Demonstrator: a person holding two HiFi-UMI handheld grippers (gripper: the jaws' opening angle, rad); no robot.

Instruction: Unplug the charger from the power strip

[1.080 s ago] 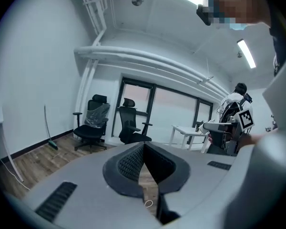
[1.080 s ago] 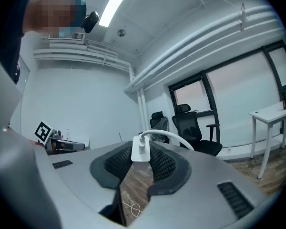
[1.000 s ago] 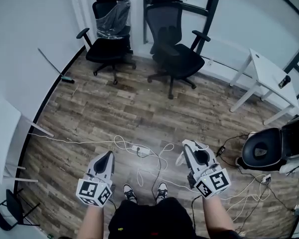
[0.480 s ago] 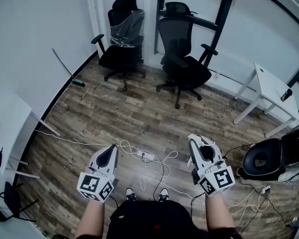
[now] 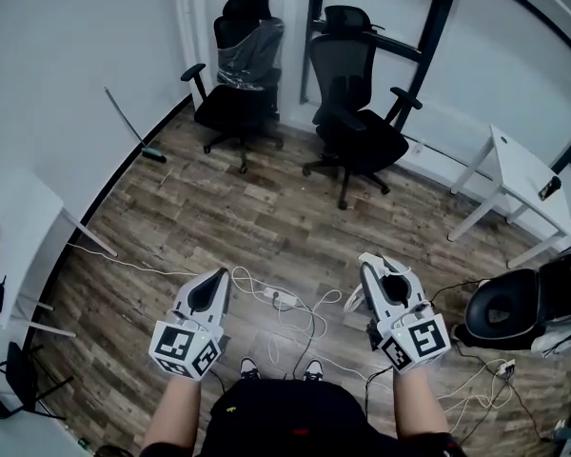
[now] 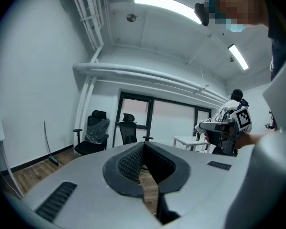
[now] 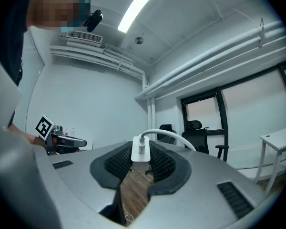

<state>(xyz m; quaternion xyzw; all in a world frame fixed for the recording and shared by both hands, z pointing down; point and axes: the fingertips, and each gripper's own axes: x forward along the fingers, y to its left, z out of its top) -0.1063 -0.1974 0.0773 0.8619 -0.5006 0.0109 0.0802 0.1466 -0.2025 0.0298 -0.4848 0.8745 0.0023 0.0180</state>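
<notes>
My right gripper (image 7: pixel 144 146) is shut on a white charger (image 7: pixel 141 153), whose white cable (image 7: pixel 169 135) arcs away to the right. In the head view the right gripper (image 5: pixel 369 263) is held at waist height, right of the white power strip (image 5: pixel 274 297), which lies on the wood floor among loose white cords. My left gripper (image 5: pixel 218 276) hovers left of the strip. Its jaws (image 6: pixel 144 146) meet at the tips with nothing between them. Both grippers point about level into the room.
Two black office chairs (image 5: pixel 243 65) (image 5: pixel 362 117) stand at the far wall. A white desk (image 5: pixel 523 169) is at the right and a black round seat (image 5: pixel 500 303) lies below it. White cords (image 5: pixel 300 327) trail over the floor by my feet. A white table (image 5: pixel 9 231) is at the left.
Both grippers have risen and the head view has tilted up, showing more of the far wall. The charger stays in the right gripper.
</notes>
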